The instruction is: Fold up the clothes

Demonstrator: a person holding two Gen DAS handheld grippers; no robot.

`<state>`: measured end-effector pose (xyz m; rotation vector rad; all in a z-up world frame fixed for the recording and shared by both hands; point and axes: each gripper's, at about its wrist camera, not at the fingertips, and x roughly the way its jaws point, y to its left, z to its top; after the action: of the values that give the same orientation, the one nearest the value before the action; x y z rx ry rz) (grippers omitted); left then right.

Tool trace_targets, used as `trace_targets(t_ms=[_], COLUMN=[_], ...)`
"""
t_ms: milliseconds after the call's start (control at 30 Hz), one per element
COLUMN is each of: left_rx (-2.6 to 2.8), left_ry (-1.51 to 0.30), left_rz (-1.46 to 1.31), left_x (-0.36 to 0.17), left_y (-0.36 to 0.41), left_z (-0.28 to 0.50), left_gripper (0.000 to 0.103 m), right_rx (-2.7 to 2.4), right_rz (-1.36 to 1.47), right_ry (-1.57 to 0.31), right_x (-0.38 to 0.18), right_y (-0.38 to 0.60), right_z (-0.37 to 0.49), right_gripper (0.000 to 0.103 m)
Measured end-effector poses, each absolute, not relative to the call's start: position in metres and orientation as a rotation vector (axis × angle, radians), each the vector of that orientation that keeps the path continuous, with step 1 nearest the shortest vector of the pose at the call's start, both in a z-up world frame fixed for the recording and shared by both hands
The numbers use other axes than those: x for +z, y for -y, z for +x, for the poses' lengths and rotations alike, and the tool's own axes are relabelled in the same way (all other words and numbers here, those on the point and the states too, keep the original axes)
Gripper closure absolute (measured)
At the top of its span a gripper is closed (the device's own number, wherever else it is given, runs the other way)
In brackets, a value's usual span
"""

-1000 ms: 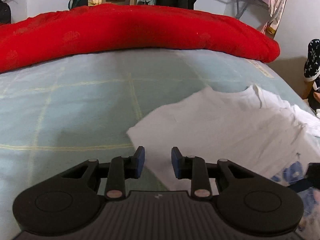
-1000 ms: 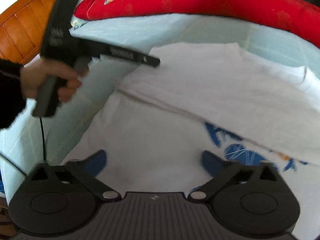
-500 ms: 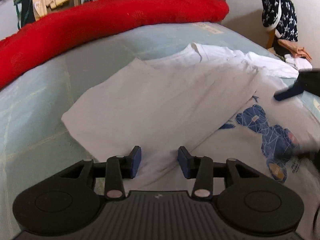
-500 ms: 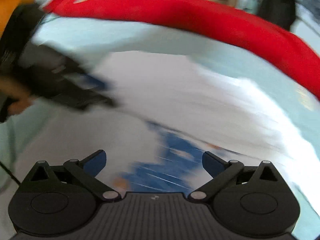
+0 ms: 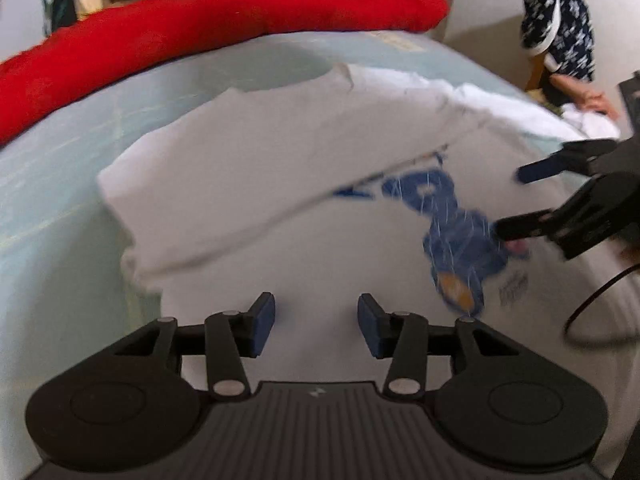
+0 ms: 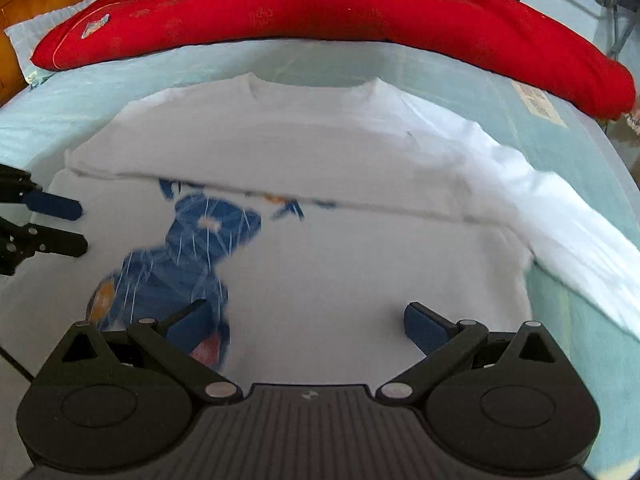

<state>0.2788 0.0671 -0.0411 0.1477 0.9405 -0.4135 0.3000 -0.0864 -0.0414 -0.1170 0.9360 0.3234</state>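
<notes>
Left tongs point(image 5: 316, 330) opened wider, empty, over shirt point(image 5: 280, 152)

Red quilt point(image 6: 320, 16) across pale-green bedsheet point(image 6: 560, 152)

White tee point(image 6: 320, 152) w/ blue print point(image 6: 192, 248); red quilt point(image 6: 340, 12); pale-green sheet point(image 5: 52, 208)

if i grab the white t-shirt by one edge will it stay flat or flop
The white t-shirt will probably flop: its folded-over panel already drapes in soft creases. It looks thin, so likely light. It may drag across the pale blue sheet rather than slide cleanly.
</notes>
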Motion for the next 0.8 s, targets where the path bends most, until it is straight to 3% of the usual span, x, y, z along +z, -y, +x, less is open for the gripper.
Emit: trace_targets(t_ms=[433, 567, 800], left_rx=[-0.213, -0.159, -0.154], left_ry=[-1.09, -1.044, -0.986], left_rz=[0.062, 0.064, 0.109], left_x=[-0.039, -0.023, -0.018], left_y=[-0.034, -0.02, 0.028], left_z=[0.255, 0.271, 0.309], left_gripper=[0.044, 0.044, 0.043], right_rx=[0.496, 0.54, 0.388], right_rz=[-0.138, -0.067, -0.031], right_ry=[-0.961, -1.005, -0.828], right_x=[-0.047, -0.034, -0.013], right_y=[0.132, 0.145, 0.203], right_z=[0.236, 0.253, 0.324], right_gripper=[0.0, 0.0, 0.0])
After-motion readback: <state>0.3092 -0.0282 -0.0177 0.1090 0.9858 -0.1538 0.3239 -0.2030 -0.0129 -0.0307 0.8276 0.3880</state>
